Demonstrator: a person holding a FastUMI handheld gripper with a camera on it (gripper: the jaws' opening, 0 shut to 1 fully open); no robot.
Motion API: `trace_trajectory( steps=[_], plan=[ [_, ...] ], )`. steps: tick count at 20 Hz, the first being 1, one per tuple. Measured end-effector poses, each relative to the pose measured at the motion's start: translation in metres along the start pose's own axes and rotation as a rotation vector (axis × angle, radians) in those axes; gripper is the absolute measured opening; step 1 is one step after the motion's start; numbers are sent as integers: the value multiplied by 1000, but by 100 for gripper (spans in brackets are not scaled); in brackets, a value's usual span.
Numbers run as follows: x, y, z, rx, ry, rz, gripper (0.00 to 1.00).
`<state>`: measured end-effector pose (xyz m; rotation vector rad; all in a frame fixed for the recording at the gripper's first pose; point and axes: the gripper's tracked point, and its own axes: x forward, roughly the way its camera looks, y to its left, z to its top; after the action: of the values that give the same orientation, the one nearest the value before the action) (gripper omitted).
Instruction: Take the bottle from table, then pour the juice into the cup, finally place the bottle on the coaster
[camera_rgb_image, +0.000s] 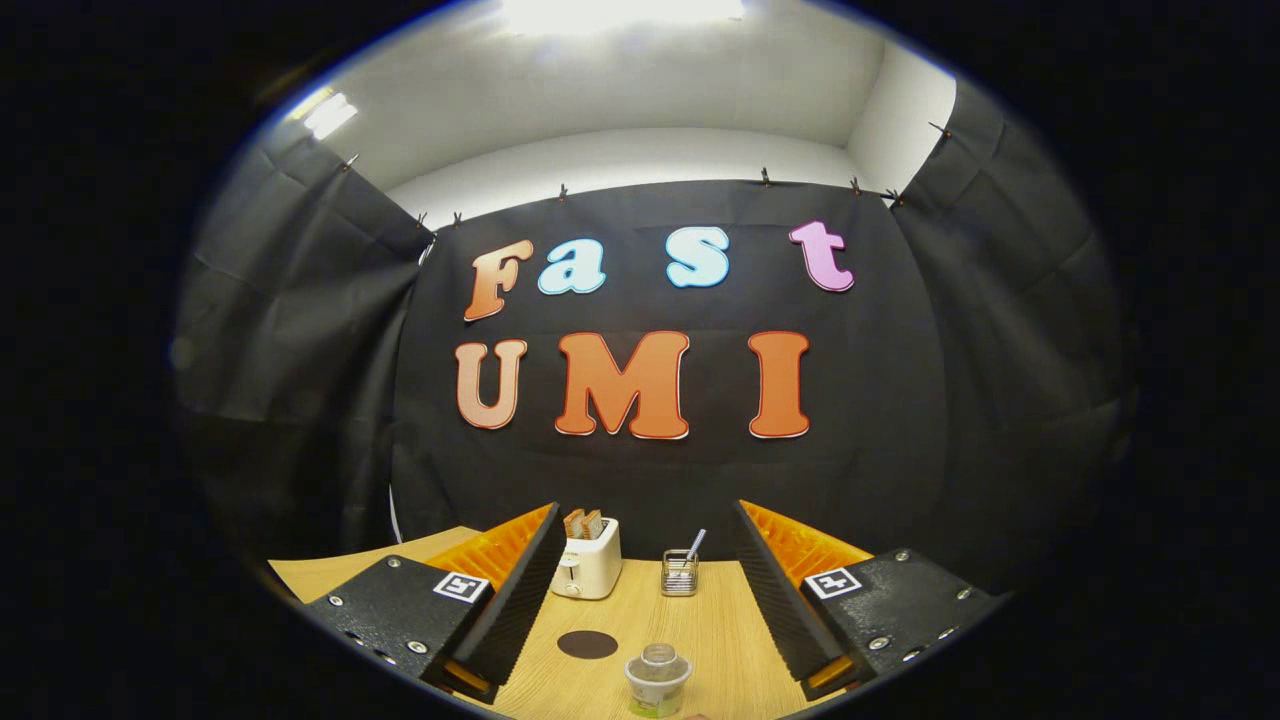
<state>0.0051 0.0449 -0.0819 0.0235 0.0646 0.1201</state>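
My gripper (646, 512) is open, its fingers spread wide over the wooden table (700, 625) with nothing pressed between them. A small clear bottle (657, 680) with a green label low on it stands upright on the table between the fingers, close to their bases. Neither finger touches it. A dark round coaster (587, 644) lies flat on the table just left of the bottle and a little farther out, also between the fingers. At the near edge, right of the bottle, a small pale sliver shows; I cannot tell what it is.
A white toaster (588, 560) with two slices of toast standing in it sits at the back of the table, by the left fingertip. A wire mesh holder (680, 573) with a utensil in it stands to its right. Black cloth walls close the booth behind and on both sides.
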Motion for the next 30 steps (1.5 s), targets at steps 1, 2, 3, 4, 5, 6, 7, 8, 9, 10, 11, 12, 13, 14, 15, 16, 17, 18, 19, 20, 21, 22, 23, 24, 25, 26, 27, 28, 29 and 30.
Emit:
trace_trajectory(
  steps=[1, 2, 3, 4, 5, 6, 7, 8, 9, 10, 11, 12, 13, 14, 15, 16, 17, 18, 19, 20, 21, 22, 23, 24, 25, 26, 27, 28, 29, 30],
  plan=[
    [0, 3, -12, 6, 18, 12, 99],
    [-1, 4, -24, 18, 36, 22, 99],
    [0, 5, -33, 33, 45, 29, 99],
    [0, 2, -40, 47, 48, 27, 99],
    [2, -2, -47, 53, 45, 20, 99],
    [3, -6, -53, 53, 39, 5, 99],
    [5, -12, -61, 50, 45, -15, 99],
    [6, -17, -72, 49, 57, -32, 99],
    [6, -19, -82, 50, 66, -45, 99],
    [6, -19, -89, 54, 72, -48, 99],
    [5, -17, -100, 59, 83, -45, 99],
    [4, -16, -109, 64, 97, -42, 99],
    [4, -17, -119, 70, 108, -47, 99],
    [5, -18, -127, 74, 117, -56, 99],
    [5, -19, -137, 77, 126, -64, 99],
    [5, -18, -148, 80, 145, -66, 99],
    [5, -16, -159, 87, 165, -66, 99],
    [4, -14, -167, 95, 179, -62, 99],
    [4, -13, -176, 105, 194, -60, 99],
    [3, -11, -185, 113, 206, -56, 99],
    [4, -11, -193, 120, 221, -60, 99],
    [4, -9, -202, 119, 235, -60, 99],
    [5, -9, -210, 114, 249, -67, 99],
    [4, -9, -217, 106, 265, -70, 99],
    [4, -9, -225, 98, 281, -76, 99],
    [3, -8, -232, 93, 298, -78, 99],
    [2, -7, -240, 91, 316, -79, 99],
    [0, -6, -247, 90, 333, -80, 99],
    [0, -6, -252, 89, 346, -85, 99],
    [-1, -6, -257, 89, 360, -88, 98]
  ],
)
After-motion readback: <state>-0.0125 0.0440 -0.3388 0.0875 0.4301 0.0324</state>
